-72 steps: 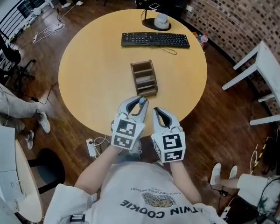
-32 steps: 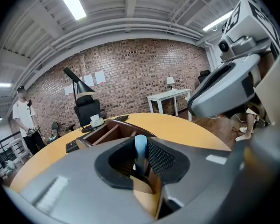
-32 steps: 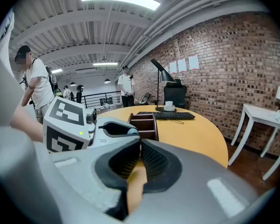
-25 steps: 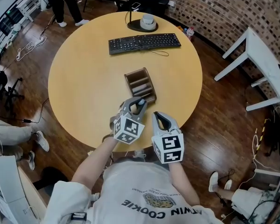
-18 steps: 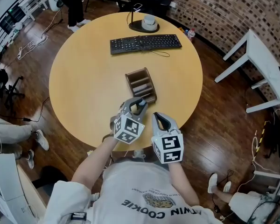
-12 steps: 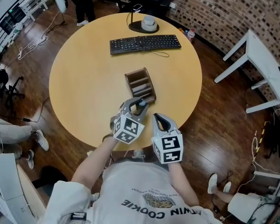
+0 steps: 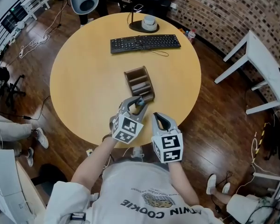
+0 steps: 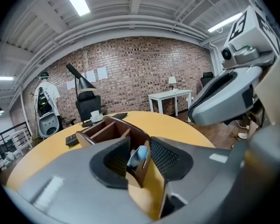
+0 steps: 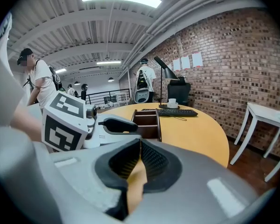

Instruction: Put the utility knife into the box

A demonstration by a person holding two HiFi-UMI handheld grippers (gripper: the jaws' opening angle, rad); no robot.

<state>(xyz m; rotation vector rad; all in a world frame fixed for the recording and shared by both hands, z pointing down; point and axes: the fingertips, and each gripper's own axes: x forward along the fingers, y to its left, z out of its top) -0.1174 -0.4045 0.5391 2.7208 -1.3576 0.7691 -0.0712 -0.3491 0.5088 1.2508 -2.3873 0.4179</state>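
Note:
The brown wooden box with several compartments stands in the middle of the round table. The light blue utility knife leans in the box's nearest compartment, its top end sticking up between the jaws of my left gripper. Those jaws are opening, and the pads stand off the knife. From the head view, the left gripper is at the box's near end with the knife at its tips. My right gripper hovers beside it at the table's near edge, shut and empty.
A black keyboard and a desk lamp base with a white cup lie at the table's far side. A white side table stands to the right, over wooden floor. A person stands behind on the left.
The left gripper's jaws have spread apart around the knife, which stays in the box's near compartment. The right gripper has held still.

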